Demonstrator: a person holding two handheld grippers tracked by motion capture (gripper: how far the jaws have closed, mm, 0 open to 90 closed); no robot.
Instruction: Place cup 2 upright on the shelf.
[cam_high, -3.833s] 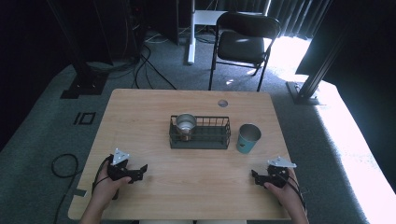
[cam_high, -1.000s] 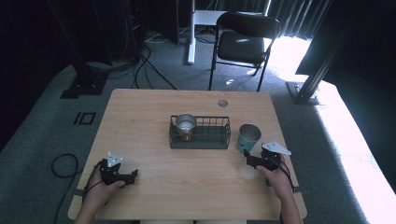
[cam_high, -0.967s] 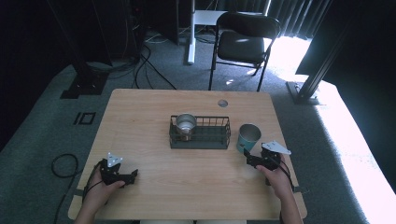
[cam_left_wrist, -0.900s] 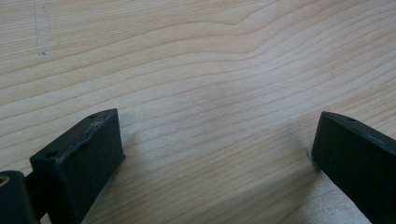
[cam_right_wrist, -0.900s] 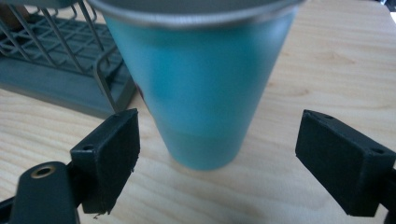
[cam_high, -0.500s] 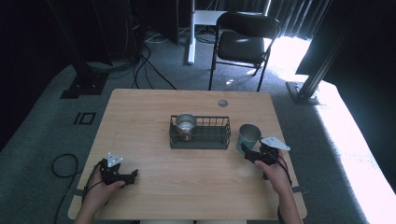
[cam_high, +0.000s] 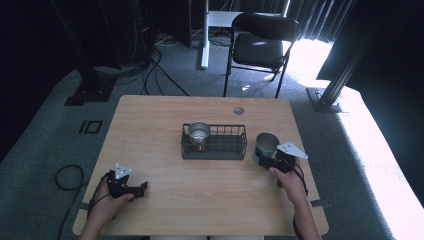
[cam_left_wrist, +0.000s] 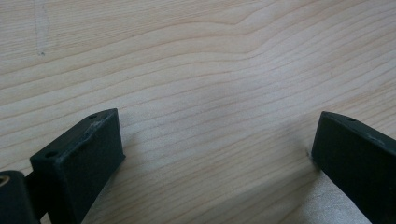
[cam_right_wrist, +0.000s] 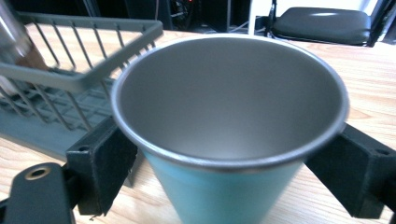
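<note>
Right gripper (cam_high: 264, 161) stands with its black jaws wide around the teal metal cup with a steel rim (cam_right_wrist: 231, 135), one on each side, not yet pressing it. This cup stands upright at 3 o'clock of the dark wire basket (cam_high: 214, 142), just beside it. Left gripper (cam_high: 136, 189) rests wide open on the light wooden table (cam_high: 165, 120) at 7 o'clock, with nothing between its jaws.

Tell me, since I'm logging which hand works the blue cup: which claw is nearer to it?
Right. The right claw has its jaws either side of the blue cup, just right of the wire basket. The left claw sits open at the table's near-left corner, far off.
</note>
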